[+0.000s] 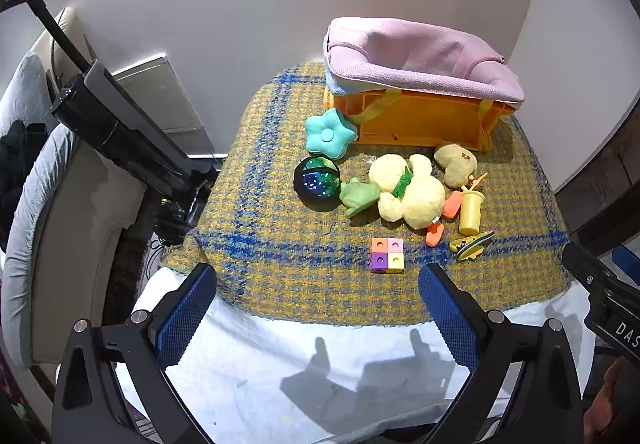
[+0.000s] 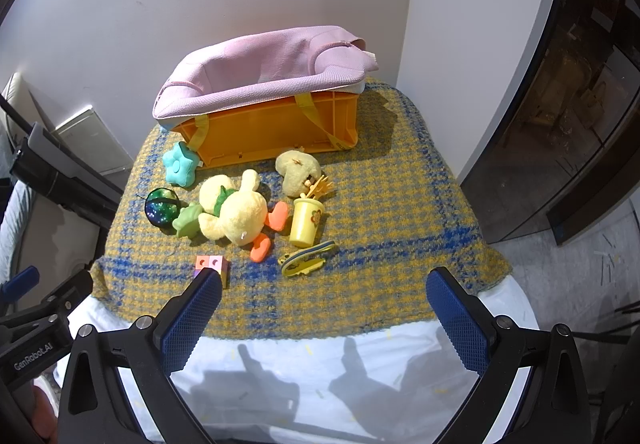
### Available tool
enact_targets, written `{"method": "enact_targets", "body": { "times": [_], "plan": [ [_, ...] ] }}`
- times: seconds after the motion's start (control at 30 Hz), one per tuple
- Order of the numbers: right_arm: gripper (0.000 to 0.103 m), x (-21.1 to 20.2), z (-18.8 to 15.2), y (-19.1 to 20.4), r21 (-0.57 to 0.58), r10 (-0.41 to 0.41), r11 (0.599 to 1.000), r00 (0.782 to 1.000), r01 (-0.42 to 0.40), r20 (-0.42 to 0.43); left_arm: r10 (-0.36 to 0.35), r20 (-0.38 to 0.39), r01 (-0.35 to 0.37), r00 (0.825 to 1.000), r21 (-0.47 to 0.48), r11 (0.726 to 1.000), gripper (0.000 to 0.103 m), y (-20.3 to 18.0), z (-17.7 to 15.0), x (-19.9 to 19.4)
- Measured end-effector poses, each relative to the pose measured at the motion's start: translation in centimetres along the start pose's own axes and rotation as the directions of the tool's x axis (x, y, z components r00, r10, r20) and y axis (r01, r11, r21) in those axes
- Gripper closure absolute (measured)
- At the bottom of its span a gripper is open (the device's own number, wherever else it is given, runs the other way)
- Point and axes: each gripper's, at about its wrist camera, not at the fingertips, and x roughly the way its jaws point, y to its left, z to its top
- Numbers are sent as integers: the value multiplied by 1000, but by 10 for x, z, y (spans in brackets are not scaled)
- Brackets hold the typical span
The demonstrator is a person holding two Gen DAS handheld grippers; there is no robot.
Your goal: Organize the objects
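Observation:
An orange crate (image 1: 416,119) (image 2: 272,127) with a pink fabric liner (image 1: 420,51) (image 2: 264,75) stands at the back of the plaid cloth. In front lie a teal star cushion (image 1: 330,133) (image 2: 180,163), a dark glittery ball (image 1: 317,179) (image 2: 161,208), a green toy (image 1: 358,195) (image 2: 187,222), a yellow plush duck (image 1: 412,191) (image 2: 236,211), a beige heart plush (image 1: 456,163) (image 2: 298,165), a yellow cup (image 1: 471,209) (image 2: 306,222), a yellow clip (image 1: 472,244) (image 2: 308,260) and coloured cubes (image 1: 387,255) (image 2: 212,264). My left gripper (image 1: 318,284) and right gripper (image 2: 324,288) are open and empty, near the table's front edge.
The plaid cloth (image 1: 288,244) (image 2: 380,228) covers a table over a white sheet (image 1: 304,356) (image 2: 320,364). A wall stands close behind the crate. A grey sofa (image 1: 28,179) and a black stand (image 1: 120,131) are to the left. A dark cabinet (image 2: 568,103) is to the right.

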Motion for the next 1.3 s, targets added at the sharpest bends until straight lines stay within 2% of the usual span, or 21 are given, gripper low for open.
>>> {"method": "enact_targets", "body": {
  "times": [1.3],
  "plan": [
    [1,-1,-1,1,24,-10,1000,1000,10,-5,-42,-4,43,999,50,998,0,-3,-8,2]
  ]
}}
